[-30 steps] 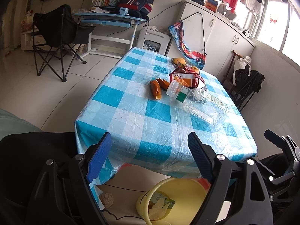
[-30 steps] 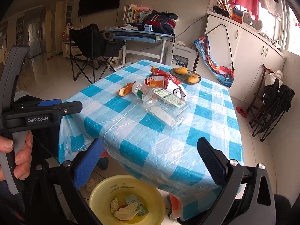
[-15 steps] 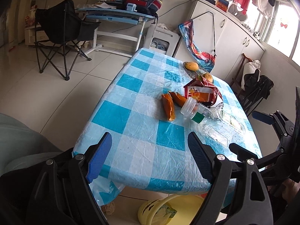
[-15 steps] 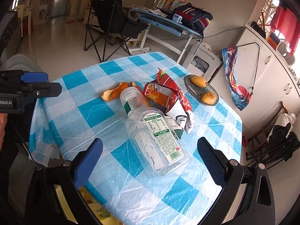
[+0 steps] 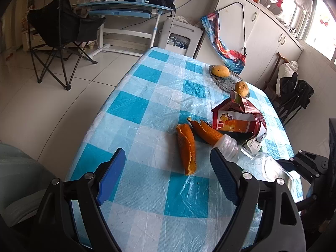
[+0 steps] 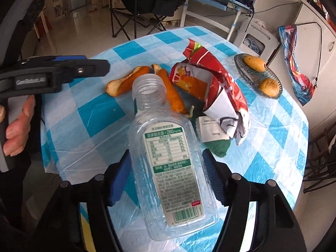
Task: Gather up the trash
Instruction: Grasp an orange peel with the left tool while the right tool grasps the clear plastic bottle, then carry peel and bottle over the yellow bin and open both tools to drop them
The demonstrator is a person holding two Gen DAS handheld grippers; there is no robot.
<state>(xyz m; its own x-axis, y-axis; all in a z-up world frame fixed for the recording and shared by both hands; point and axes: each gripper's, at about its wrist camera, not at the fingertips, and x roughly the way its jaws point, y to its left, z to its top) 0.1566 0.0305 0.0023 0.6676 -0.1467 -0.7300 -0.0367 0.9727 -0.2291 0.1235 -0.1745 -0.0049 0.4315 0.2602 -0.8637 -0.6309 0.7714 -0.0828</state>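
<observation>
An empty clear plastic bottle (image 6: 168,147) lies on the blue-checked table (image 5: 134,109), neck pointing away. My right gripper (image 6: 166,161) straddles its body; the jaws are closing and both pads touch its sides. Beyond the neck lie two orange peels (image 6: 128,82) (image 6: 172,92) and a crumpled red snack bag (image 6: 214,79), with a white paper scrap (image 6: 210,132) and a green wad (image 6: 218,147) beside it. My left gripper (image 5: 167,157) hovers open over the table, just short of the nearer orange peel (image 5: 187,147), with nothing between its fingers. The bottle's neck (image 5: 229,147) shows by its right finger.
A glass dish (image 5: 226,79) with two fruits sits at the far right of the table. A black folding chair (image 5: 61,27) and a blue desk (image 5: 126,6) stand on the tiled floor beyond. White cabinets (image 5: 262,31) line the right wall.
Both grippers came forward over the table and tilted down. The right gripper's jaws narrowed from wide open onto the bottle. The yellow bin below dropped out of the left view.
</observation>
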